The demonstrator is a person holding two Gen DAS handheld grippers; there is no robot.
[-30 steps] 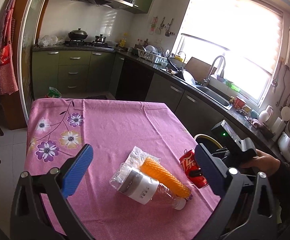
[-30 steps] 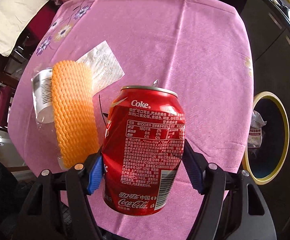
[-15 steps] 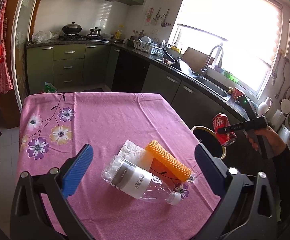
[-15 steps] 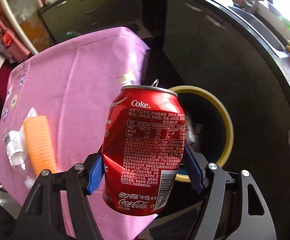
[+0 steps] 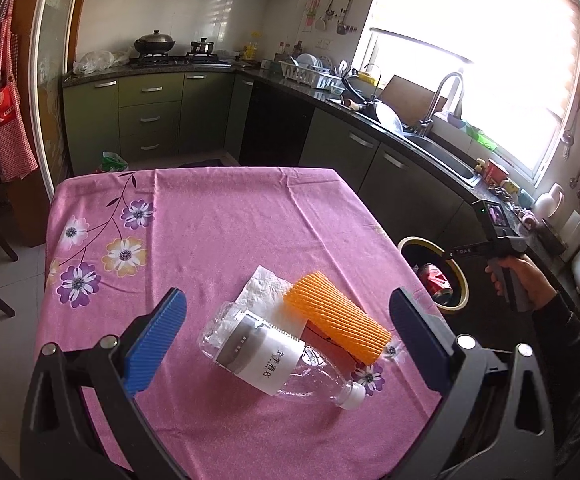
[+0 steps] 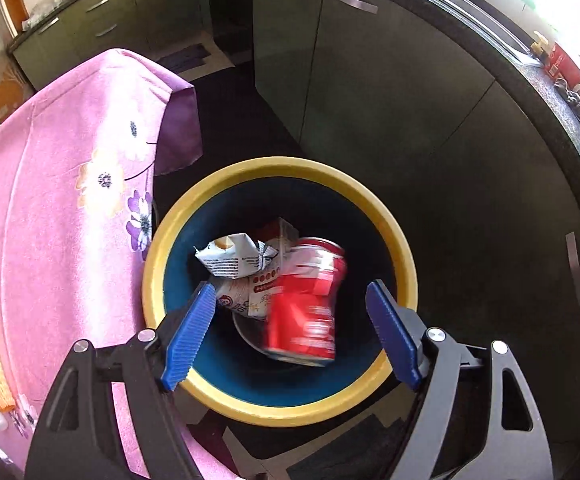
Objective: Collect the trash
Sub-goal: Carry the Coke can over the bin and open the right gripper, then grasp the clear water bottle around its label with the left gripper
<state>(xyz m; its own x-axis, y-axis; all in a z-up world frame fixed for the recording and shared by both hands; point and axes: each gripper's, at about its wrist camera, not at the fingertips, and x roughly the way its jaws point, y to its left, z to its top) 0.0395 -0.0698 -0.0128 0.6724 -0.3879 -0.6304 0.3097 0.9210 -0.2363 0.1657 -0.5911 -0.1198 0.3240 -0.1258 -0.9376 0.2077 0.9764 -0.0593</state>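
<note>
Yellow-rimmed bin (image 6: 403,264), red can (image 6: 305,300) inside

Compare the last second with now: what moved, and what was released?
The right gripper carried the red can from the table to above the yellow-rimmed bin; its jaws are opening and the can drops in, blurred. The bottle, orange sleeve and napkin stayed put.

A glossy red metal can (image 6: 303,300), dented, lies among crinkled printed paper wrappers (image 6: 234,260) in a smooth plastic bin (image 6: 278,412). Matt pink cloth with printed flowers covers the table (image 5: 218,224). On it lie a clear, crumpled plastic bottle (image 5: 278,360), a ribbed orange foam sleeve (image 5: 337,316) and white embossed tissue paper (image 5: 262,284).
</note>
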